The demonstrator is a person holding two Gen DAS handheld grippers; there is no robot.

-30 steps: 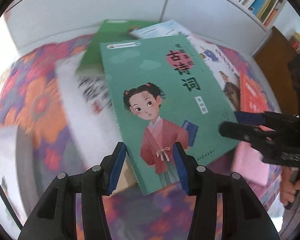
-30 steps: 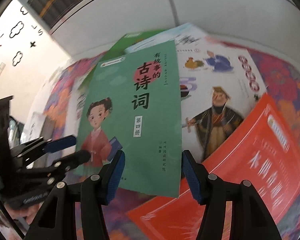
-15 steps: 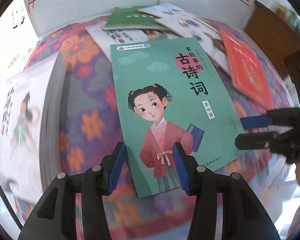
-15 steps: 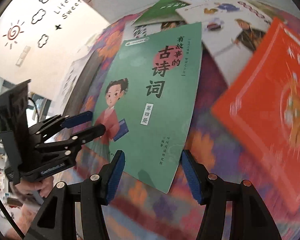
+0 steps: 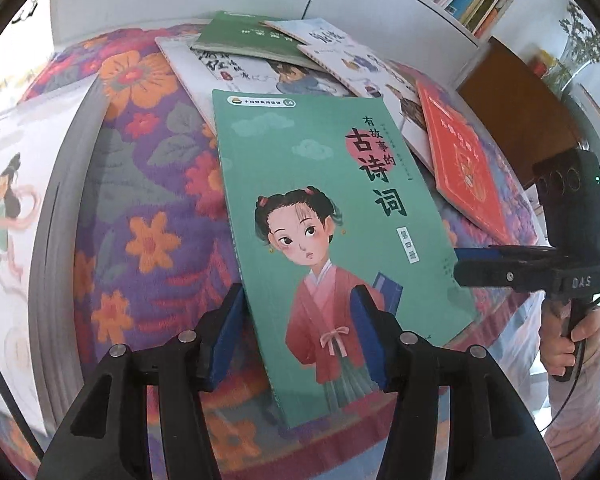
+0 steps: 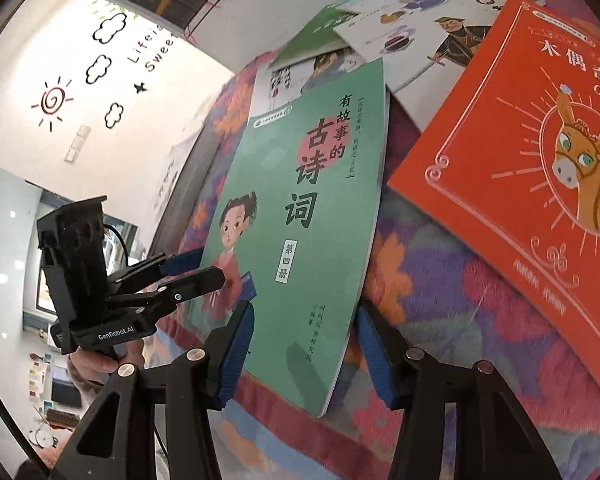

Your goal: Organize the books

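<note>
While the teal poetry book lies face up on the flowered cloth, both grippers sit over its near edge. At nine o'clock in the left wrist view a thick white book shows its page edges. At six o'clock the left gripper straddles the teal book's lower corner, jaws part open; they have just widened a little and the blue pads do not clamp the cover. The cover reads 有故事的古诗词 and 第四册. At twelve o'clock a dark green book overlaps other white picture books. At two o'clock lies the red book, titled 木偶奇 with 04. At three o'clock the right gripper reaches the teal book's right edge, jaws part open and just narrowed, the corner between them ungripped. In the right wrist view the left gripper's body reads GenRobot.AI; the wall says Sweet.
</note>
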